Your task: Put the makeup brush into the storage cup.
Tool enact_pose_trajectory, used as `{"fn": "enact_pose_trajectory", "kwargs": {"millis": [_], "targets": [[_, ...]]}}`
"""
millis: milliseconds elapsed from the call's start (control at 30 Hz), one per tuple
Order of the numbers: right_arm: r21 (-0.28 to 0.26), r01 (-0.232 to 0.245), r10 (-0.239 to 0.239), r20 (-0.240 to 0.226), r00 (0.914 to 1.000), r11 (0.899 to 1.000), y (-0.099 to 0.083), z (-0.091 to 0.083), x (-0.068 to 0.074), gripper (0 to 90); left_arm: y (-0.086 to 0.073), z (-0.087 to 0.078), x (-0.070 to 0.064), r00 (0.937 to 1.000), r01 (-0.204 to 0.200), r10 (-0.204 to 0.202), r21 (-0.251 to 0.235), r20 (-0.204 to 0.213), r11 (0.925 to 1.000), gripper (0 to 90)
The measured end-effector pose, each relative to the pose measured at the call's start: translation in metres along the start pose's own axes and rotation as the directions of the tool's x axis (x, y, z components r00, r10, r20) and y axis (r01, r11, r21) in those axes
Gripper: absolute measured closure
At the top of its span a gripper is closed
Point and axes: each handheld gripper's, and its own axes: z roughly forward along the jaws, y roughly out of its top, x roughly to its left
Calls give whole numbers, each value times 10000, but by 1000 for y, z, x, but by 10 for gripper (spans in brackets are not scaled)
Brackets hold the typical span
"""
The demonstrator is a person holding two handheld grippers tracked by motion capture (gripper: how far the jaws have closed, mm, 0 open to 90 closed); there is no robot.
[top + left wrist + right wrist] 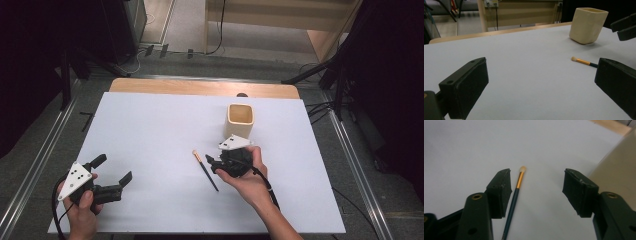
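2 wide-open, empty jaws of my right gripper straddle the brush, its long axis running lengthwise between them, hugging one pad.

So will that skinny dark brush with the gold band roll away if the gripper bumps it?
Probably. The thin dark brush with the gold band looks round and lies flat on the smooth white table, so a nudge may roll it. It seems light and stiff. The right gripper is open around it.

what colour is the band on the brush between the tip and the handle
Gold, on the brush; clearest in the right gripper view, just below the pale tip.
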Motion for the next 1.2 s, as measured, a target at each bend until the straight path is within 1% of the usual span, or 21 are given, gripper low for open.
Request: {"fn": "enact_pose_trajectory", "kwargs": {"millis": [33, 67, 200, 300, 400, 467, 500, 533, 567, 700, 767, 800, 833, 867, 900, 933, 967, 1067, 1100, 1133, 1200], "targets": [[447, 137, -127, -233, 9996, 9989, 2, 4, 0, 457, 0, 0, 0, 10000, 1, -1, 6, -4, 10000, 0], [447, 137, -127, -233, 9996, 9989, 2, 4, 0, 457, 0, 0, 0, 10000, 6, -6, 2, -6, 10000, 0], [1048, 234, -204, -295, 9994, 9942, 5, 12, 3, 477, 0, 0, 0, 10000, -9, 9, 10, 3, 10000, 0], [1395, 160, -108, -385, 9992, 9901, 7, 17, 5, 492, 0, 0, 0, 10000, -10, 10, 10, 3, 10000, 0], [1623, 117, -43, -461, 9989, 9867, 8, 21, 5, 529, 0, 0, 1, 10000, -23, 23, 8, 5, 10000, 0], [1890, -74, 181, -551, 9983, 9820, 10, 23, 6, 545, 0, 0, 1, 10000, -19, 19, 27, 4, 10000, 0], [2105, -218, 356, -619, 9974, 9774, 11, 24, 6, 555, 0, 0, 1, 10000, -27, 27, 31, 3, 10000, 0], [2231, -247, 409, -684, 9968, 9745, 12, 25, 6, 562, 0, 0, 1, 10000, -23, 23, 21, 5, 10000, 0], [2462, -355, 530, -648, 9965, 9686, 13, 26, 6, 575, 0, 0, 1, 10000, -28, 28, 14, 9, 10000, 0], [2945, -556, 823, -790, 9935, 9540, 16, 30, 4, 611, 0, 0, 1, 10000, -29, 29, 13, 4, 10000, 0], [3193, -726, 1046, -841, 9910, 9449, 18, 32, 5, 631, 0, 0, 1, 10000, -32, 32, 24, 8, 10000, 0], [3402, -804, 1206, -989, 9878, 9369, 18, 34, 4, 660, 0, 0, 0, 10000, -26, 26, 20, 12, 10000, 0], [3402, -804, 1206, -989, 9878, 9369, 18, 34, 4, 660, 0, 0, 0, 10000, -21, 21, 20, 10, 10000, 0], [3565, -877, 1306, -982, 9866, 9302, 19, 36, 4, 680, 0, 0, 0, 10000, -24, 24, 18, 20, 10000, 0], [3882, -983, 1511, -1079, 9826, 9163, 19, 39, 4, 700, 0, 0, 0, 10000, -20, 20, 27, 26, 10000, 0], [3882, -983, 1511, -1079, 9826, 9163, 19, 39, 4, 700, 0, 0, 0, 10000, -31, 30, 36, 42, 10000, 0], [4071, -1086, 1682, -1135, 9792, 9069, 19, 41, 4, 704, 0, 0, 0, 10000, -35, 35, 40, 47, 10000, 0], [4381, -1204, 1897, -1179, 9747, 8908, 20, 45, 4, 713, 0, 1, 0, 10000, -41, 41, 36, 47, 10000, 0], [4572, -1158, 1877, -1150, 9755, 8818, 21, 49, 4, 721, 0, 1, 0, 10000, -39, 39, 38, 49, 10000, 0], [4572, -1158, 1877, -1150, 9755, 8818, 21, 49, 4, 721, 0, 1, 0, 10000, -40, 40, 44, 50, 10000, 0], [4771, -1089, 1791, -1041, 9783, 8721, 22, 53, 5, 730, 0, 0, 1, 10000, -37, 37, 59, 44, 10000, 0]]}}
